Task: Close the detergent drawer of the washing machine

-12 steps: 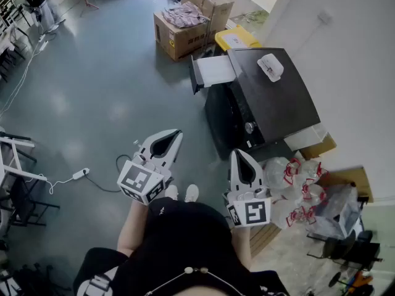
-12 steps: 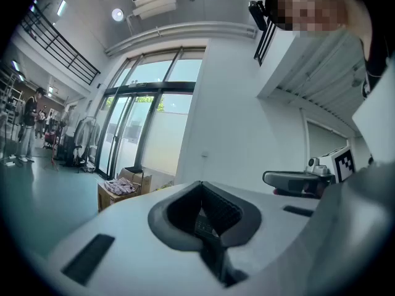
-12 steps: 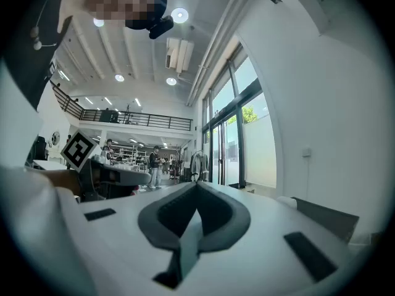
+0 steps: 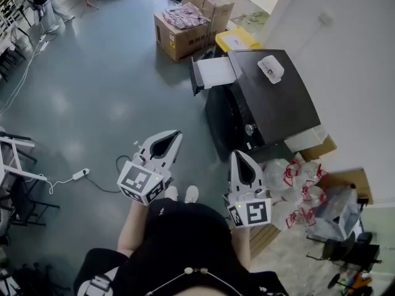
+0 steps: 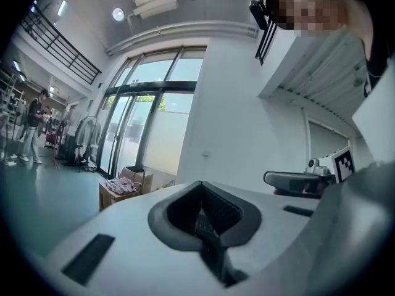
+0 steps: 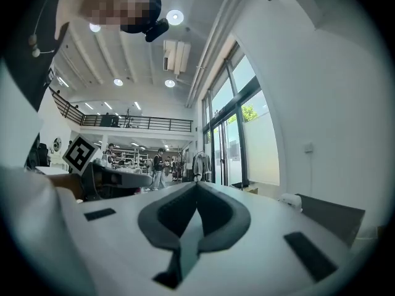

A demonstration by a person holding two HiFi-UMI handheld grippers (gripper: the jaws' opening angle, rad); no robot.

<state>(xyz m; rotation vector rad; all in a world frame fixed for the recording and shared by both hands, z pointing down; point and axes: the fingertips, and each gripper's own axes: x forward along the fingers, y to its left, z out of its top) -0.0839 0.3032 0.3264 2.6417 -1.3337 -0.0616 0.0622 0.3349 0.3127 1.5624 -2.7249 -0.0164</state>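
Seen from above, the white left gripper [image 4: 174, 135] is held level, its jaws pressed together on nothing. Well ahead of it, a white plastic detergent drawer [image 4: 213, 71] juts out from the front of a dark grey washing machine [image 4: 278, 97]. The white right gripper [image 4: 238, 155], also closed and empty, hangs near the machine's front. The drawer is probably light, stiff and free-sliding. A flat push on its outer end should serve, with no grasp needed.

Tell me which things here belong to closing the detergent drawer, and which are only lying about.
For the job: washing machine, its open detergent drawer, left gripper, right gripper, both shut and empty.

Lying about: cardboard boxes, yellow box, plastic bags, power strip, white object on the machine's top.
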